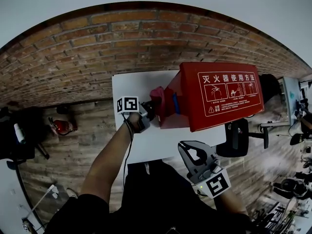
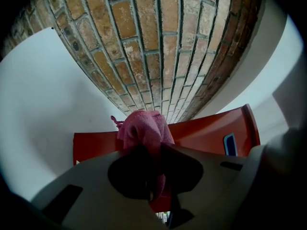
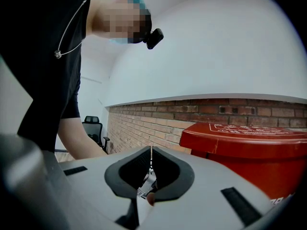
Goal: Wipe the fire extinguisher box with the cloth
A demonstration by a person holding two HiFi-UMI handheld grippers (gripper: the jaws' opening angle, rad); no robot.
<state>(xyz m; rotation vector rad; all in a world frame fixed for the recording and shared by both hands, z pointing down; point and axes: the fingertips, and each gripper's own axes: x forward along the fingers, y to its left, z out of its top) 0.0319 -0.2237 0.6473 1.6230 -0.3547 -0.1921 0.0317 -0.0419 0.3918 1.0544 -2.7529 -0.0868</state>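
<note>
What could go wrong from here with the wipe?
1. The left gripper pinches only a fold of the bunched pink cloth. Dragged along the red box, the cloth may pull out of the jaws.
2. The right gripper is shut, empty and clear of the box, so nothing braces it. A sideways push could slide it on the white table.

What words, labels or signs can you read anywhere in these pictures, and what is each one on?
"灭火器使用方法": white print on the lid of the red fire extinguisher box, head view.
Pictures, warning triangle and fine print under that heading: too small to read.
White print on the lid in the right gripper view: too skewed to read.
Square markers on the left cube and right cube: black-and-white patterns, no words.
</note>
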